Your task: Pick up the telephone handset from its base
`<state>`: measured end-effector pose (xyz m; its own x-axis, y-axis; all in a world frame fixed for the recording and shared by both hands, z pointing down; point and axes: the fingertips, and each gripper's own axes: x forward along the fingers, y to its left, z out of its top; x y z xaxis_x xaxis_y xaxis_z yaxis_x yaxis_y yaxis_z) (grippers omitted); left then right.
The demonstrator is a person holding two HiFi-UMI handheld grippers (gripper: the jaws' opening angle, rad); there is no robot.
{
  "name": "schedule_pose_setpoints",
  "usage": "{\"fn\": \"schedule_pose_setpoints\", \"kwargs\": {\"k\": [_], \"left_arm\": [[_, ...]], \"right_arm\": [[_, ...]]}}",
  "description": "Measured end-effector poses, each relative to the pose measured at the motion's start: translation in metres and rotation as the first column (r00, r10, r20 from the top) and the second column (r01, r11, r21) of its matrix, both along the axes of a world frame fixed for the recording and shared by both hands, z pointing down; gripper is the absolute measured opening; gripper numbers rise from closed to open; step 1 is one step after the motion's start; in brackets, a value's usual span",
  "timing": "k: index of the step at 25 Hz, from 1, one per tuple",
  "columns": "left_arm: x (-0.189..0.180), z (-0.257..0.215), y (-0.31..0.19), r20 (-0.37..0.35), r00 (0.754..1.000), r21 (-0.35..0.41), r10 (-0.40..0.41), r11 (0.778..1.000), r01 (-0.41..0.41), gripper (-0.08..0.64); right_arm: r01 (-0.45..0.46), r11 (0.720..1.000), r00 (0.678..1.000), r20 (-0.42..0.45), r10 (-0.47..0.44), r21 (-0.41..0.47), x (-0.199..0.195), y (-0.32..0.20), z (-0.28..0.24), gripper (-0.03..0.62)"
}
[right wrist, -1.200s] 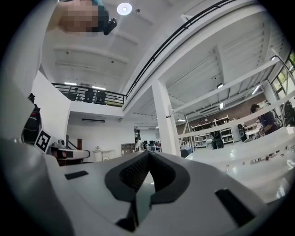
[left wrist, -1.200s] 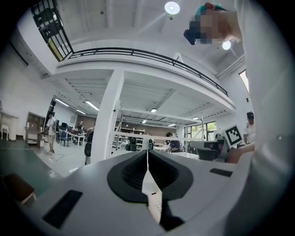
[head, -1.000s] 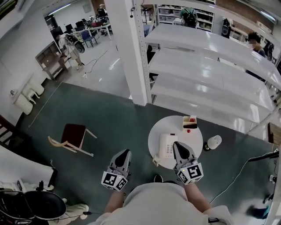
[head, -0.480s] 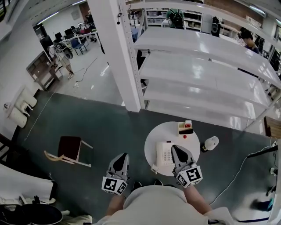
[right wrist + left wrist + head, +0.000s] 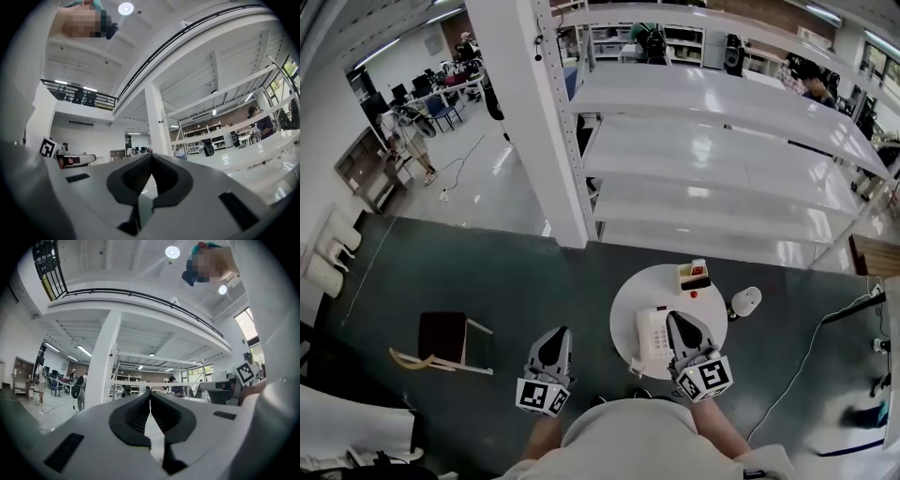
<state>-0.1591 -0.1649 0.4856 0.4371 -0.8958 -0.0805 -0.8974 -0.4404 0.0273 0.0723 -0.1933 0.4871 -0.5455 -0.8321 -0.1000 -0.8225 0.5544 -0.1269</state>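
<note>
A white telephone (image 5: 654,349) sits on a small round white table (image 5: 628,302) in the head view. Its handset (image 5: 642,335) lies in place along the base's left side. My right gripper (image 5: 676,317) is shut and empty, hovering over the table just right of the phone's keypad. My left gripper (image 5: 562,331) is also shut and empty, out over the green floor left of the table. In the left gripper view the left gripper (image 5: 150,394) points level at distant shelving. In the right gripper view the right gripper (image 5: 151,155) does the same. The phone appears in neither gripper view.
A small box (image 5: 694,275) and a red dot-like item (image 5: 692,293) sit at the table's far edge. A white rounded object (image 5: 744,301) stands on the floor to the right. A chair (image 5: 441,339) is at left. White shelving (image 5: 722,159) and a pillar (image 5: 525,122) stand beyond.
The whole scene has slid down and toward me in the head view. Both grippers stay shut and keep about the same places beside the table and phone.
</note>
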Motion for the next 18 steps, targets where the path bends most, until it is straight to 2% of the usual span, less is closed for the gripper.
{"fn": "schedule_pose_setpoints", "kwargs": {"k": [11, 18], "left_arm": [[-0.027, 0.004, -0.017, -0.045, 0.999, -0.018, 0.026, 0.999, -0.027, 0.021], [-0.031, 0.008, -0.017, -0.054, 0.998, -0.039, 0.041, 0.998, -0.043, 0.021]], "right_arm": [[-0.052, 0.999, 0.998, -0.03, 0.052, -0.01, -0.019, -0.009, -0.002, 0.009], [-0.069, 0.998, 0.998, 0.002, 0.069, -0.01, -0.022, -0.007, 0.0, 0.012]]}}
